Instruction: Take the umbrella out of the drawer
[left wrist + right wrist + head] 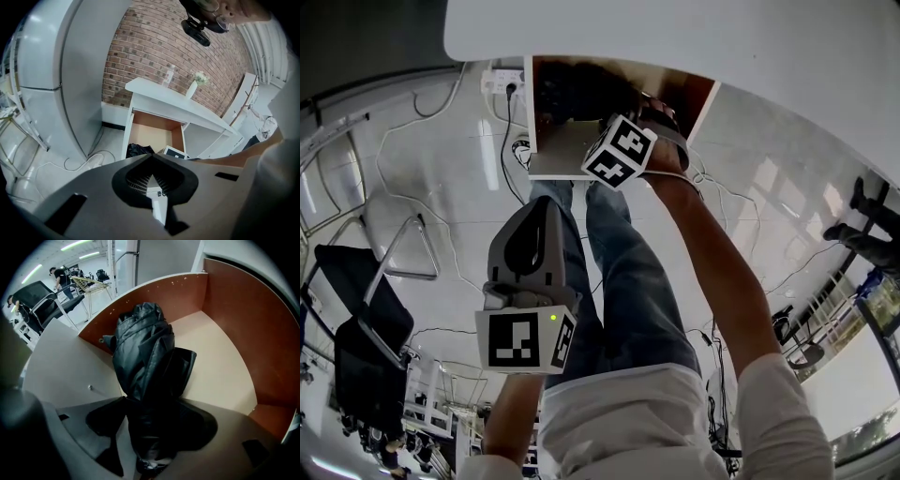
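Our right tongs (150, 403) stand open astride the umbrella (143, 352) in the drawer (243, 324); our left tongs (151, 157) are closed, empty. We should seat it deep between them, then close firmly before lifting.

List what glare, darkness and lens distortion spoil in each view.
Head view: fisheye bends the desk edge, the glossy floor glares, the drawer interior is murky. Left gripper view: black corners, curved brick wall, soft close foreground. Right gripper view: the black umbrella loses detail in shadow low in the frame; ceiling lights streak.
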`<state>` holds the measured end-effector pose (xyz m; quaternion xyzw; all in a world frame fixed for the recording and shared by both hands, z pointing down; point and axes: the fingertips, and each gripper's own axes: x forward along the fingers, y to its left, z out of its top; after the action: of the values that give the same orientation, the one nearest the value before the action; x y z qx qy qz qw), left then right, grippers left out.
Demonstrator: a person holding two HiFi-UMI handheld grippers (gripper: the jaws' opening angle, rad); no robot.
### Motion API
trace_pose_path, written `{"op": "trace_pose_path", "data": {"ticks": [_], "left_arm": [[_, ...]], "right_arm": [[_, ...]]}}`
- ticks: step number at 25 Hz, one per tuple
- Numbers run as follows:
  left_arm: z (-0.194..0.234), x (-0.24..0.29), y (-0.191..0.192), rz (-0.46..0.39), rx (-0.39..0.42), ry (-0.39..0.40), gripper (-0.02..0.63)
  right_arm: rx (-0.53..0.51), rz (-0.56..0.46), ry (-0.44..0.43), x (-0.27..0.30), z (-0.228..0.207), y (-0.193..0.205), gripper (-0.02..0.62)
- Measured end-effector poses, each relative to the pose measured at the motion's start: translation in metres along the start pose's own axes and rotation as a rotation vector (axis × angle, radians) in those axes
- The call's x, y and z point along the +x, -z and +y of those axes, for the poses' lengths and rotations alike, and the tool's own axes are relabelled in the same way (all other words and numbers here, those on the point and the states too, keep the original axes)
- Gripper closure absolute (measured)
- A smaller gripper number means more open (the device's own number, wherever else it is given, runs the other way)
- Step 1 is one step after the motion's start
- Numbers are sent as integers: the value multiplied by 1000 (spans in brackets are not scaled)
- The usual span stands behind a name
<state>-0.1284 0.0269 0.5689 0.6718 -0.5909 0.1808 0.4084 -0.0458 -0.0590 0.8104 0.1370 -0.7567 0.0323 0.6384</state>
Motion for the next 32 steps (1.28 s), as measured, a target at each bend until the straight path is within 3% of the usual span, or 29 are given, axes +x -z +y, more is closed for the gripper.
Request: {"op": "trace_pose_path", "data": {"ticks": [16, 32], "left_arm": [[14, 8, 5, 16, -39, 0, 589], [19, -3, 8, 4, -43, -10, 589]], "right_arm": [[-52, 70, 43, 19, -6, 4, 299], [-9, 32, -62, 7, -6, 3, 336]]}}
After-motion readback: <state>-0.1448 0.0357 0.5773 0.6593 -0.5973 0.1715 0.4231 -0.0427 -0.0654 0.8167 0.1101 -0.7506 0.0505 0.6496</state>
